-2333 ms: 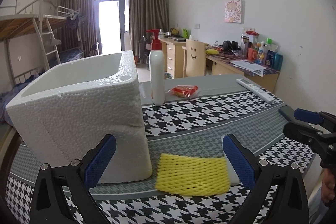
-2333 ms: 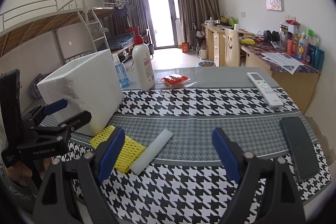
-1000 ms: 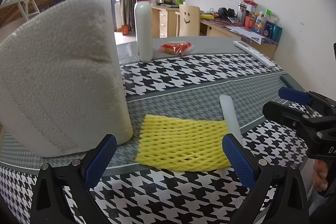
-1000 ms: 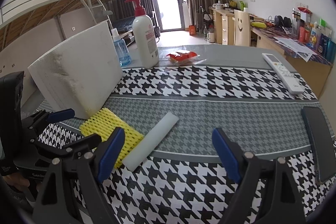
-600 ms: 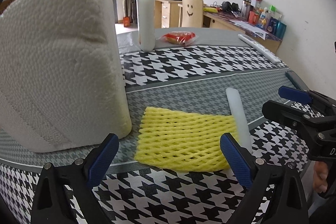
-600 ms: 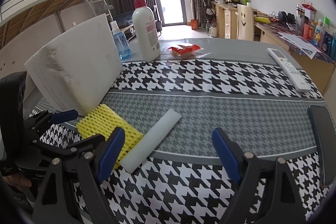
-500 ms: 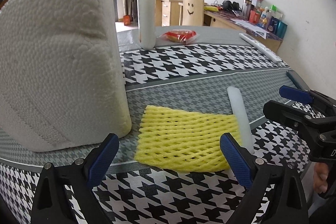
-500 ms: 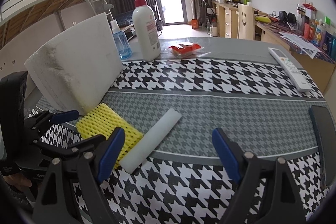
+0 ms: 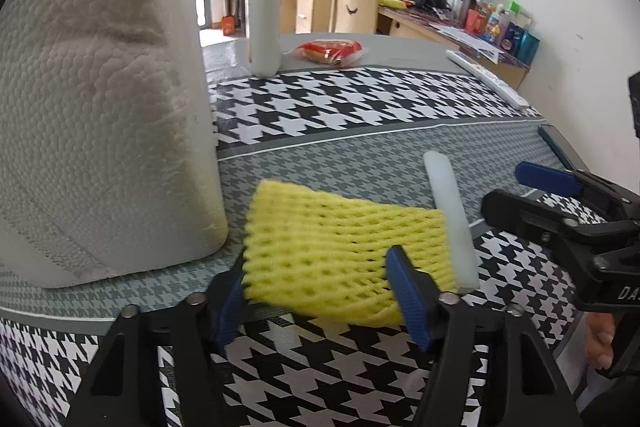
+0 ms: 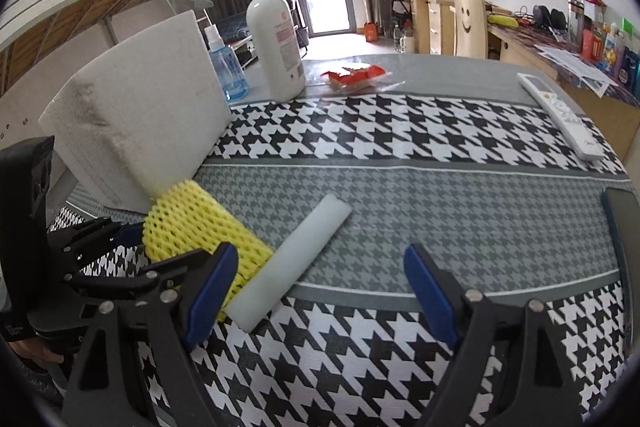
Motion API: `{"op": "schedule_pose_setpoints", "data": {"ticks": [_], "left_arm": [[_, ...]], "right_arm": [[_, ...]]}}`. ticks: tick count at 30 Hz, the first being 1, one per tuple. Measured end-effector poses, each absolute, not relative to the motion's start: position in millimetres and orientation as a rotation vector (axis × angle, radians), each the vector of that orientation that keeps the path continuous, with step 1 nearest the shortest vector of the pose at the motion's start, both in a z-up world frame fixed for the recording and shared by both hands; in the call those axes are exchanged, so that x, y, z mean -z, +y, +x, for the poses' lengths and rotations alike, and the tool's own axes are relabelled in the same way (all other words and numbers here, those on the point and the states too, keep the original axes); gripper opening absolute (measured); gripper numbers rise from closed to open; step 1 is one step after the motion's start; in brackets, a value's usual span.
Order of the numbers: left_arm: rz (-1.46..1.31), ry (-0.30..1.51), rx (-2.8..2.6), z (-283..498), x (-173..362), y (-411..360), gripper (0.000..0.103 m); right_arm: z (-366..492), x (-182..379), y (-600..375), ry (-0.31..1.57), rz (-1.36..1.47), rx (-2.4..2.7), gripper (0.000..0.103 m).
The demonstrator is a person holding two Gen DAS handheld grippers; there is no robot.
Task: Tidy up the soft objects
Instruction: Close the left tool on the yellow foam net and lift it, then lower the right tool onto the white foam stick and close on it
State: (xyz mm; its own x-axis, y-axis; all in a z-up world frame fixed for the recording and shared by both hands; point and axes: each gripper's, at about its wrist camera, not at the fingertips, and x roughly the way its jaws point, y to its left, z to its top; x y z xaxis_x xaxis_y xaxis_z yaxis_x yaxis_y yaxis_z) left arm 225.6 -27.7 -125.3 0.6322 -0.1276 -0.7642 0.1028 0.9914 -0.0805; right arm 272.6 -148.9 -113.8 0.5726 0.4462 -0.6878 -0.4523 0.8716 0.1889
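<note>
Houndstooth tablecloth (image 10: 400,131), left gripper (image 9: 320,291) fingers pinching yellow foam net (image 9: 344,247), right gripper (image 10: 320,291) fingers wide, blue bottle (image 10: 226,67) only in right view.

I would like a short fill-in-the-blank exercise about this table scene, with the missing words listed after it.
1. The left gripper has closed on the ____ foam net sleeve.
2. The white foam stick lies on the sleeve's ____ side.
3. The right gripper is open and holds ____.
4. The tall white pump bottle has a ____ pump head.

Missing words: yellow; right; nothing; red
</note>
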Motion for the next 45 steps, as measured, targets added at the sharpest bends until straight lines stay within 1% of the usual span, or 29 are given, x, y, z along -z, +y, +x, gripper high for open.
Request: {"op": "schedule_pose_setpoints", "data": {"ticks": [3,4,8,11,19,38,39,41,42,44,45], "left_arm": [[-0.032,0.872,0.157,223.6,124.9,-28.3,0.049],[-0.042,0.872,0.166,223.8,124.9,-27.7,0.047],[-0.068,0.870,0.191,226.6,124.5,-29.0,0.027],[-0.060,0.862,0.198,226.7,123.4,-32.0,0.022],[-0.048,0.837,0.196,219.2,117.4,-32.6,0.018],[-0.035,0.756,0.176,189.5,103.5,-9.2,0.018],[-0.034,0.750,0.177,187.7,103.0,-7.8,0.018],[-0.027,0.733,0.157,184.5,102.2,-5.7,0.018],[-0.020,0.723,0.143,183.4,101.3,-4.7,0.018],[-0.019,0.714,0.141,182.4,100.1,-3.4,0.018],[-0.022,0.711,0.144,181.5,99.8,-2.2,0.018]], "right_arm": [[270.1,113.9,-146.8,0.807,-0.019,-0.525,0.088],[269.2,112.9,-146.6,0.805,-0.019,-0.525,0.088],[265.4,109.8,-149.3,0.796,-0.013,-0.515,0.088],[263.6,109.4,-150.9,0.797,-0.003,-0.513,0.088],[262.5,108.6,-141.6,0.805,-0.013,-0.520,0.088],[261.3,113.8,-122.6,0.839,-0.036,-0.429,0.088],[262.0,114.4,-122.2,0.841,-0.036,-0.422,0.087],[263.9,115.6,-119.8,0.852,-0.038,-0.410,0.079],[264.8,116.3,-119.3,0.860,-0.033,-0.406,0.077],[266.1,118.3,-116.5,0.874,-0.033,-0.398,0.070],[266.2,119.4,-115.1,0.880,-0.036,-0.393,0.069]]}}
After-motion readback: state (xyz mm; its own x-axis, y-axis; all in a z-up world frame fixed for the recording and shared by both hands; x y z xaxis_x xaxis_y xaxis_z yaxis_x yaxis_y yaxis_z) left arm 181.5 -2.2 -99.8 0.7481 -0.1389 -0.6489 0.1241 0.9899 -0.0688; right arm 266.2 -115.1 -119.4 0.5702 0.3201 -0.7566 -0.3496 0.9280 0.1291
